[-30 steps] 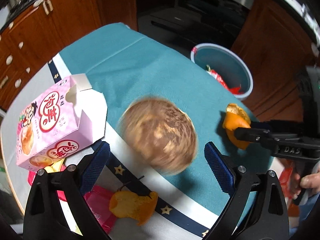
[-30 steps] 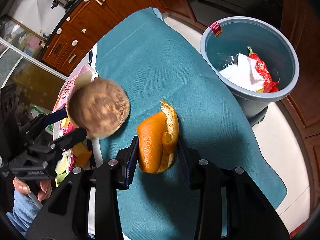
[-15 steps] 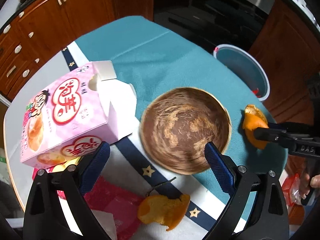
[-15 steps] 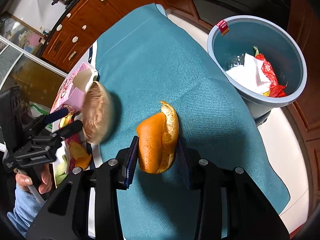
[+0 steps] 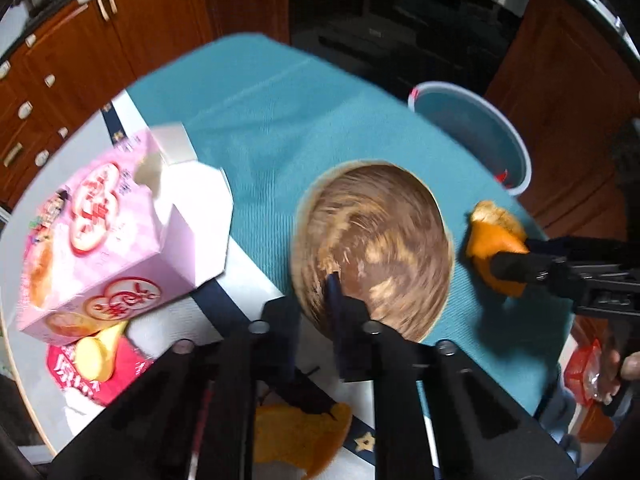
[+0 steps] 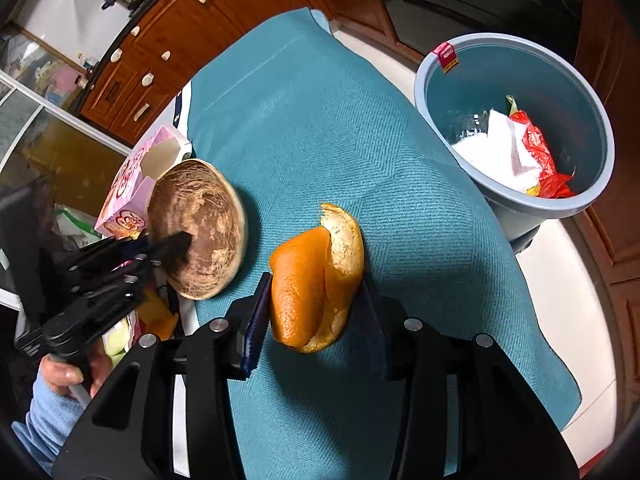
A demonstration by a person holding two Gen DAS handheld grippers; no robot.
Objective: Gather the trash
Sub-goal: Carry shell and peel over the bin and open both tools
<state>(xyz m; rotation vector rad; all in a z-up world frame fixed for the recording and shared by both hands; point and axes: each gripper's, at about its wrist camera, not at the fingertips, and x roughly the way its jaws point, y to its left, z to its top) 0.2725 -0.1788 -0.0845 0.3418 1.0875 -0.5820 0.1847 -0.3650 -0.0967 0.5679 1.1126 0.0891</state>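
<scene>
Item: orange peel [image 6: 316, 276]. Clamped between the fingers of the right gripper [image 6: 312, 308], above the teal cloth [image 6: 320, 128] of the worktop, near its edge beside the bin.

Item: brown bowl [image 5: 372, 248]. Tilted on its rim, toward the middle of the worktop; the left gripper [image 5: 332, 292] is closing, fingers pinching the near rim.

Item: grey bin [image 6: 516, 128]. On the floor off the worktop's far right edge, already holding white paper and red wrapper.

Item: pink box [image 5: 104, 232]. At the left edge, open flap; a second peel [image 5: 300, 436] and a red packet [image 5: 100, 376] lie at the near edge.

Risk: thin rim, narrow pinch; the bowl could twist out and roll. The curled peel could slip sideways from the pads if swung fast toward the bin, landing on the floor.
</scene>
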